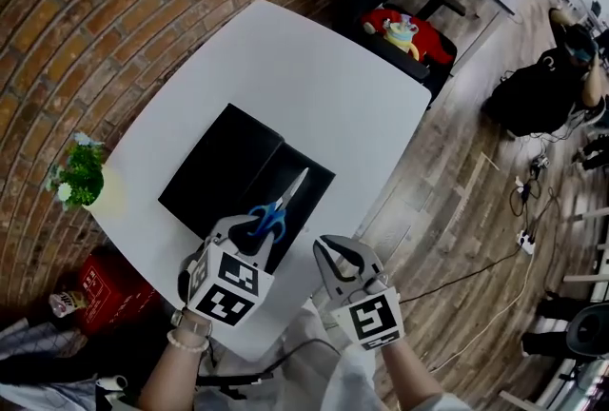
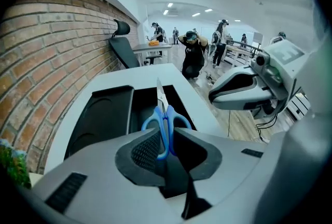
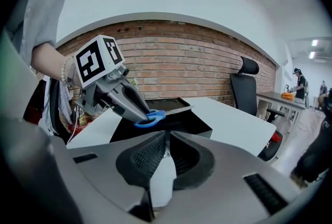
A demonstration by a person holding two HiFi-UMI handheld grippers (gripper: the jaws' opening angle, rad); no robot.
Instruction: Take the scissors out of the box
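Left gripper is clamped on the blue handles of the scissors, its two pads pressed against one loop from either side. It sits at the near end of the box. The scissors' blades point away toward the far right, running over the open black tray of the box. Whether the scissors rest on the tray floor or hang just clear of it cannot be told. The box is black and lies open on the white table, its lid flat on the left and the tray part touching it on the right. Right gripper hovers just right of the left one, off the near right edge of the box, with its jaws pressed together and nothing between them. At the left corner of the table stands a small potted plant, close against the brick wall. Beyond the far end of the table a black chair carries something red. On the wooden floor to the right lie cables, and a person in dark clothes crouches farther off.
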